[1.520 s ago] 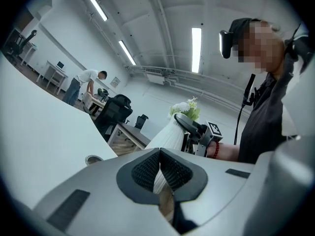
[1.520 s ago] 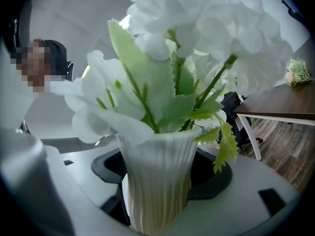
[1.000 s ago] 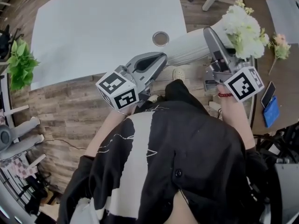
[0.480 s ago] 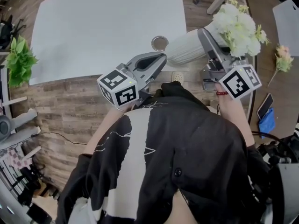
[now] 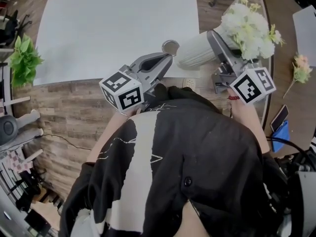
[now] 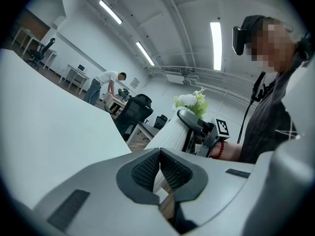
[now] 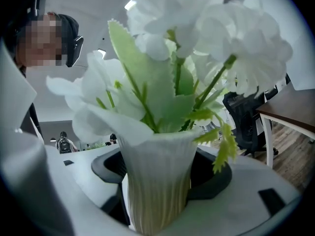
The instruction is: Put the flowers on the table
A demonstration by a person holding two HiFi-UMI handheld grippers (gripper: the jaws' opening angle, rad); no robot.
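right gripper view: the vase [image 7: 156,181] runs off the bottom edge, foot unseen, and the white flowers [image 7: 206,28] spill past the top. left gripper view: the left gripper [image 6: 158,167], jaws together, covers the vase's lower part, and the far person [image 6: 101,86] is too small to read. head view: the black top [image 5: 197,162] hides whatever lies under it.
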